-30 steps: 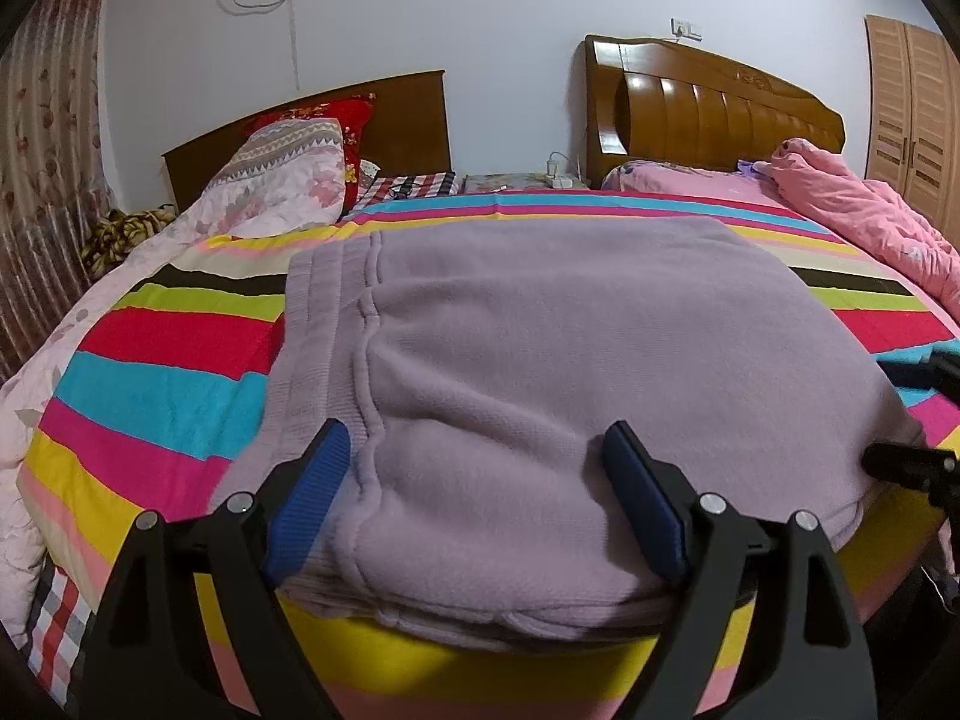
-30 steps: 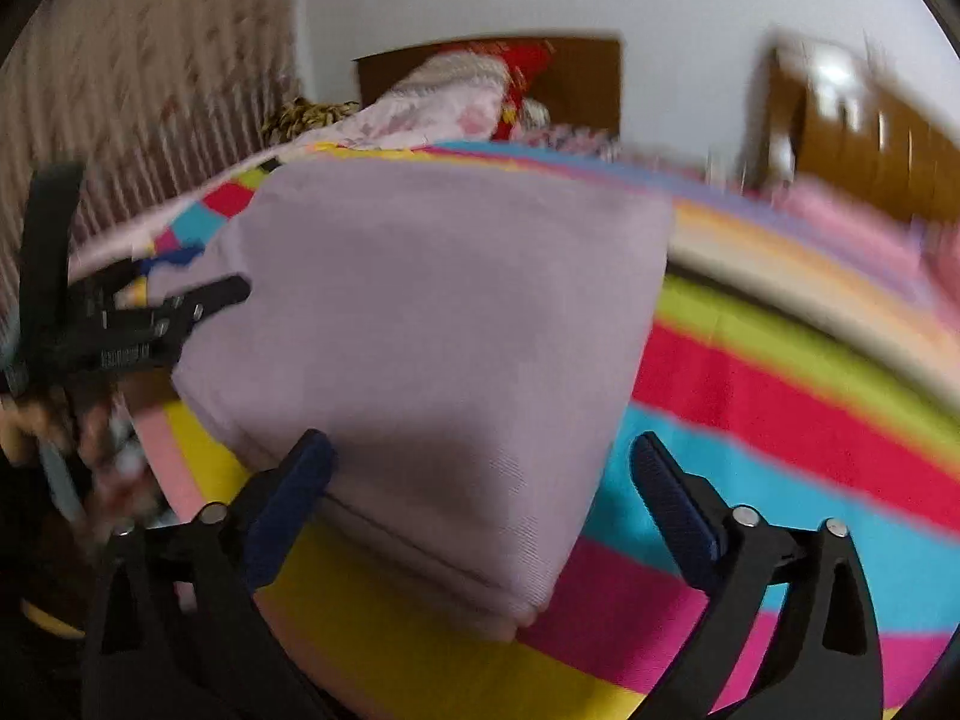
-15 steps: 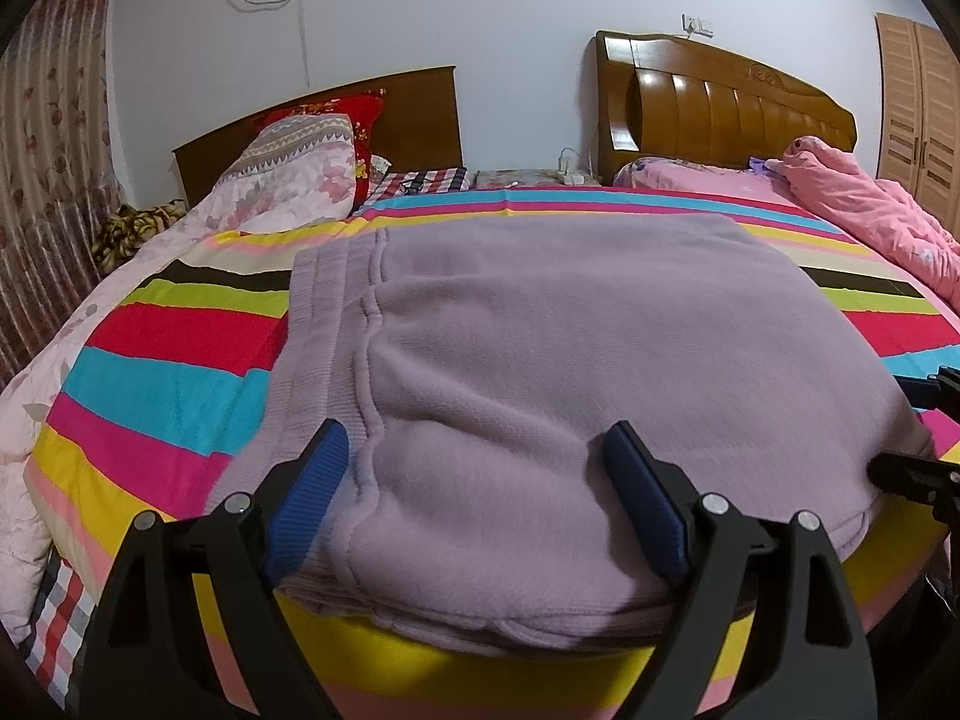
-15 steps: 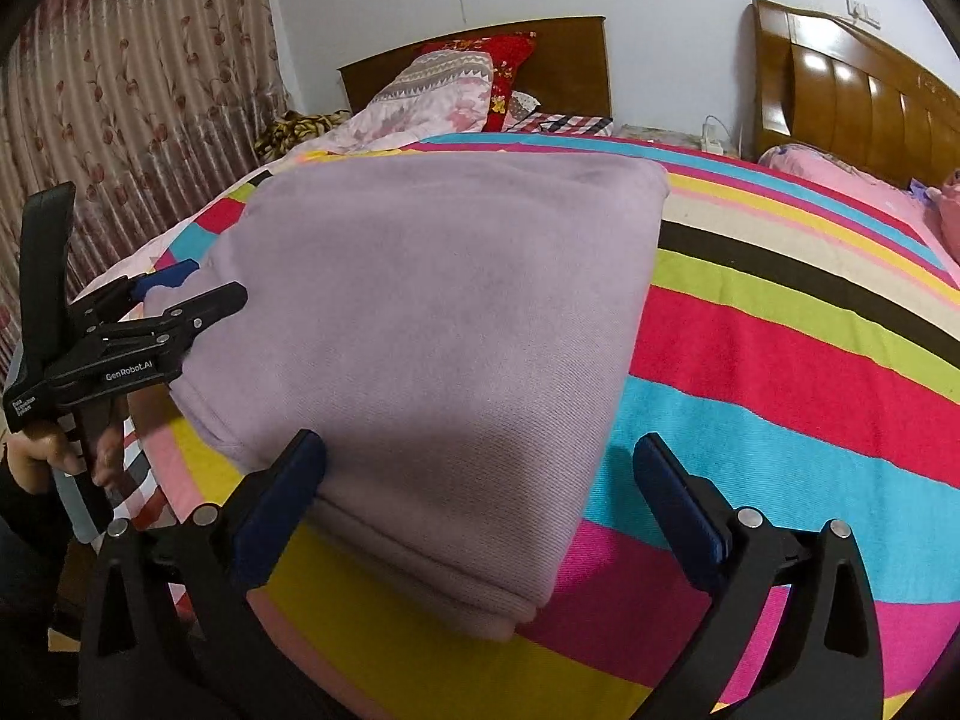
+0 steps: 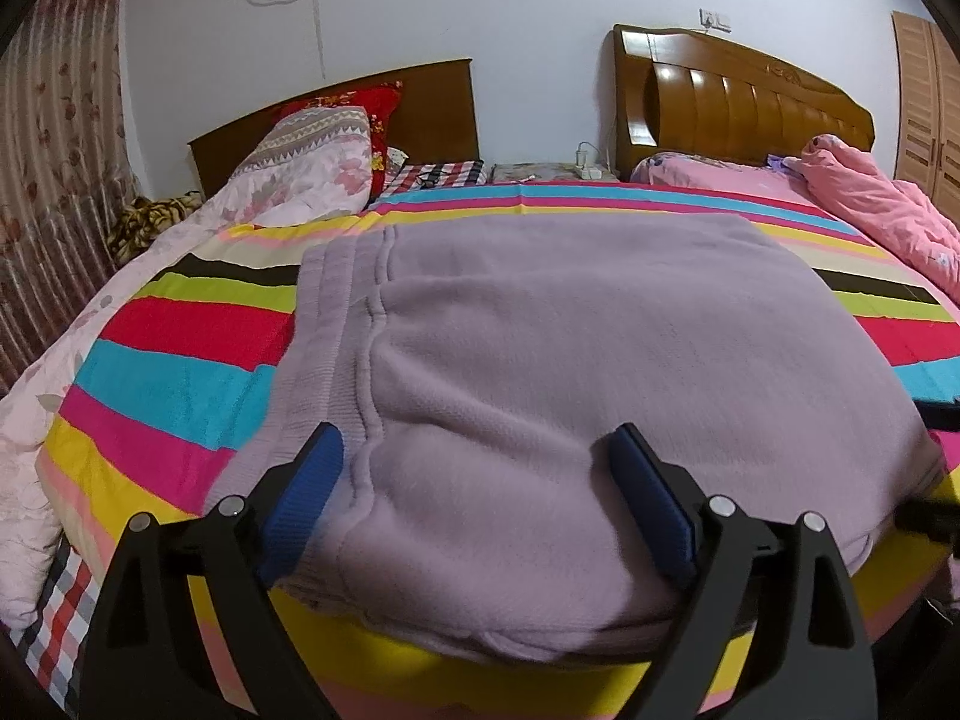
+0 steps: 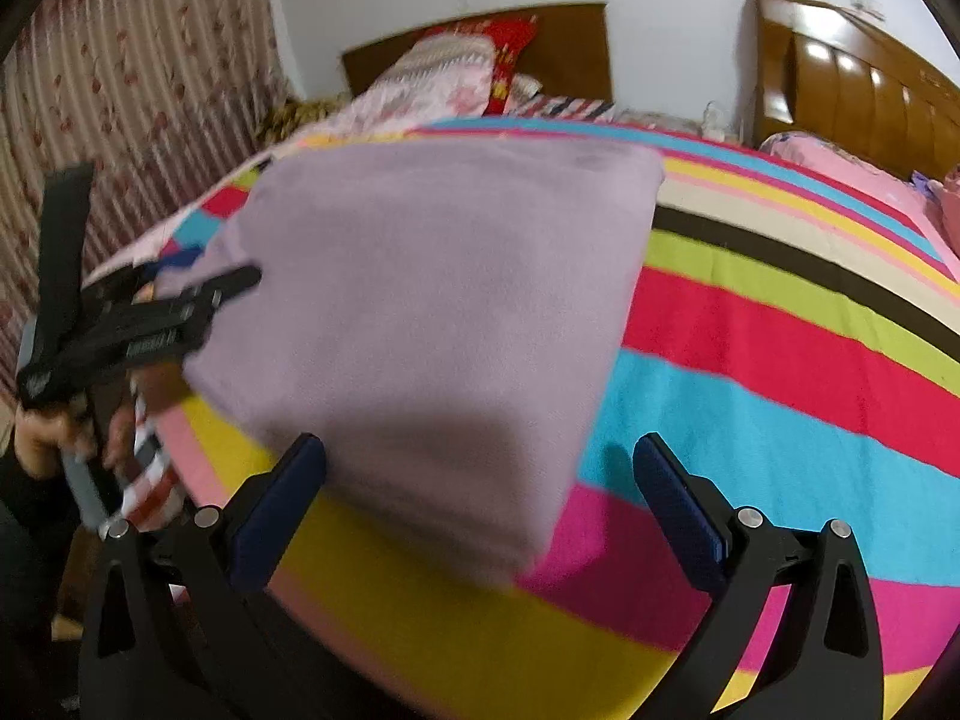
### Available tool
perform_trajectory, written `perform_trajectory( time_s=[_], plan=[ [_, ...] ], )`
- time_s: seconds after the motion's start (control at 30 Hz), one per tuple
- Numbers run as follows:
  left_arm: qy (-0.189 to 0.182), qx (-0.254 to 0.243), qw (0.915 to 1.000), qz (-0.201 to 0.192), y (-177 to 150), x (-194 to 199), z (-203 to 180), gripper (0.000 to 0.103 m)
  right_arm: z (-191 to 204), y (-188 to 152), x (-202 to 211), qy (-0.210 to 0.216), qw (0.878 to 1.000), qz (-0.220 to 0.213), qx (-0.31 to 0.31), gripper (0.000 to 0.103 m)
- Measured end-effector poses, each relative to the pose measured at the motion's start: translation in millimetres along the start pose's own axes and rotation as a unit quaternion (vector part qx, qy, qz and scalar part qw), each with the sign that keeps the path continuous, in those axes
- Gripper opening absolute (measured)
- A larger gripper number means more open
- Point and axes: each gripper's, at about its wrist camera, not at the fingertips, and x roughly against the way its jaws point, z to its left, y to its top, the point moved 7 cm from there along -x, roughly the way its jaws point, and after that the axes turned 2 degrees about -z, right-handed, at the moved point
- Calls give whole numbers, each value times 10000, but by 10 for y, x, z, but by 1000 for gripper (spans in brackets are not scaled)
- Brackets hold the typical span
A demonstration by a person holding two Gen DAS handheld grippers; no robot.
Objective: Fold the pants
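The lilac fleece pants lie folded flat on the striped bed, waistband ribbing at the left; they also show in the right wrist view. My left gripper is open, its blue pads either side of the near left corner of the pants, holding nothing. My right gripper is open over the near right corner of the pants, empty. The left gripper also shows in the right wrist view, held by a hand. The right gripper's tips show at the right edge of the left wrist view.
The striped bedspread covers the bed. A floral pillow and a red pillow lie at the headboard. A pink quilt lies at the far right. A curtain hangs at the left.
My right gripper has shifted and its view is blurred by motion. Its tips have slid further toward the right edge of the left wrist view. The pants lie unchanged.
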Motion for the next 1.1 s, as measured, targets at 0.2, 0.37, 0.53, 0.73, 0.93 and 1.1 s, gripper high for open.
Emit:
perform_trajectory(
  time_s=[0.2,0.37,0.53,0.73,0.93,1.1],
  plan=[
    [619,-70,9961,-619,44,701,-170,101,5,-197,745,162,9964,-831,-52,98],
    [52,498,9956,-798,14,1228,-445,101,-51,-267,1267,15,9868,-1612,-171,98],
    [-202,1346,9878,-764,-115,1446,-575,101,80,-300,1593,-86,9736,-2279,68,98],
    [1532,662,9803,-1053,-141,1679,-574,101,221,-288,1585,-80,9738,-2251,322,98],
    [1447,489,9835,-971,-273,1687,-637,101,264,-312,1546,-69,9762,-2140,356,98],
    [1178,595,9887,-713,-342,1600,-657,101,244,-355,1495,-99,9792,-2000,318,98]
  ],
)
